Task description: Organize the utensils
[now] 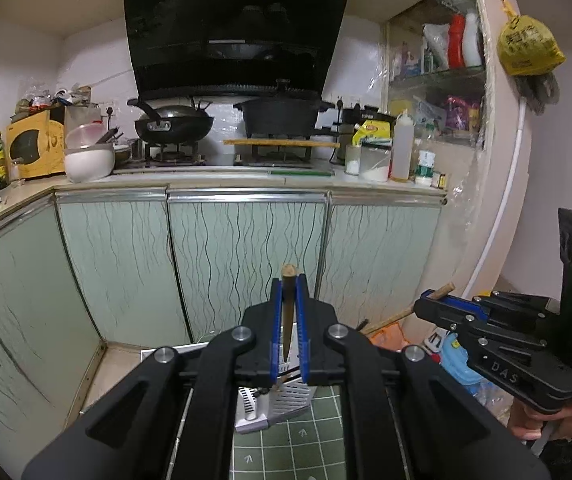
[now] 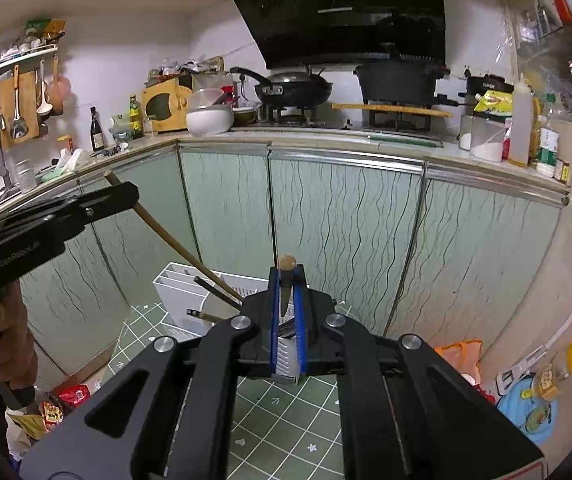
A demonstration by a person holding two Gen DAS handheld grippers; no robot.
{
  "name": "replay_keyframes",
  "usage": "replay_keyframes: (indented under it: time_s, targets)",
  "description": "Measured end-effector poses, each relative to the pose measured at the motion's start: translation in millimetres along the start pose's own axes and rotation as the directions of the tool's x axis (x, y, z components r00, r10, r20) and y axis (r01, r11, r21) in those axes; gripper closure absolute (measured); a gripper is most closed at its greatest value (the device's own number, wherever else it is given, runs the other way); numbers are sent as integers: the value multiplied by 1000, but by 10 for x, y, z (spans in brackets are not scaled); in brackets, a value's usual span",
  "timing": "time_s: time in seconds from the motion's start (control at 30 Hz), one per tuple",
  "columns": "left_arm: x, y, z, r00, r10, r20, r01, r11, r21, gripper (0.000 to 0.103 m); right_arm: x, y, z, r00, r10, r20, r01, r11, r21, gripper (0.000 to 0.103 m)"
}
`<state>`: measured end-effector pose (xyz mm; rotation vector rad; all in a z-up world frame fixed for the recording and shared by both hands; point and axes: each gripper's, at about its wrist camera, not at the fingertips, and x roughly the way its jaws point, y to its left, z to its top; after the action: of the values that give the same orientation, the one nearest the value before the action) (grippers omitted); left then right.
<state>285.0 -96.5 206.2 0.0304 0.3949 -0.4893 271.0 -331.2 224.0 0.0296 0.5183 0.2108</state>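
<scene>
Right wrist view shows your left gripper (image 2: 119,196) clamped on a long wooden-handled utensil (image 2: 173,240) over the white rack (image 2: 181,296) (left view hides its length); your right gripper (image 2: 288,300) pinches a wooden-tipped utensil (image 2: 286,280).

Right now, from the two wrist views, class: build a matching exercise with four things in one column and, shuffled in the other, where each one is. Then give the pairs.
Things:
1. wok
2. white utensil rack
3. yellow bag
4. wooden chopstick

Places:
A. clamped in the left tool
B. on the stove burner
C. hanging up beside the shelves
D. standing on the green tiled surface

Pairs: 1-B, 2-D, 3-C, 4-A
</scene>
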Motion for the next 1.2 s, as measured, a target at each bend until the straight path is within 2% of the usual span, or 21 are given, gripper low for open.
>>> replay_keyframes:
  time_s: [0.23, 0.47, 0.53, 0.57, 0.6, 0.63, 0.67, 0.73, 0.77, 0.9, 1.2]
  targets:
    - [410, 143, -153, 999, 1, -43, -2, 1000, -10, 95, 493, -91, -36, 999, 15, -48, -15, 1000, 12, 97]
    - [706, 211, -310, 996, 6, -89, -8, 1000, -19, 95, 798, -109, -126, 994, 37, -101, -36, 999, 13, 96]
    - [728, 195, -339, 996, 12, -87, -12, 1000, -5, 90, 832, -125, -143, 993, 45, -110, -44, 999, 18, 92]
    - [724, 184, -352, 996, 20, -91, -20, 1000, 2, 64, 828, -138, -151, 993, 48, -111, -46, 999, 20, 73]
    - [709, 176, -354, 996, 28, -85, -27, 1000, 7, 25, 801, -152, -163, 994, 47, -101, -45, 999, 20, 50]
    - [657, 168, -358, 997, 44, -58, -44, 999, 12, 12, 770, -163, -170, 995, 35, -90, -34, 999, 19, 41]
    - [611, 165, -362, 998, 53, -35, -53, 998, 17, 5, 730, -180, -179, 997, 23, -78, -22, 1000, 20, 30]
    - [522, 158, -368, 998, 51, -29, -50, 998, 33, 4, 654, -229, -205, 998, 14, -65, -12, 999, 32, 18]
    - [510, 166, -369, 998, 51, -38, -50, 998, 35, 4, 620, -248, -214, 998, 9, -59, -7, 999, 34, 9]
    - [437, 193, -416, 995, 64, -72, -60, 997, 48, 4, 483, -290, -298, 998, -9, -59, 10, 1000, 24, 8]
    - [134, 226, -640, 994, 70, -87, -67, 997, 37, 4, 189, -227, -563, 998, -20, -61, 19, 1000, -6, 8]
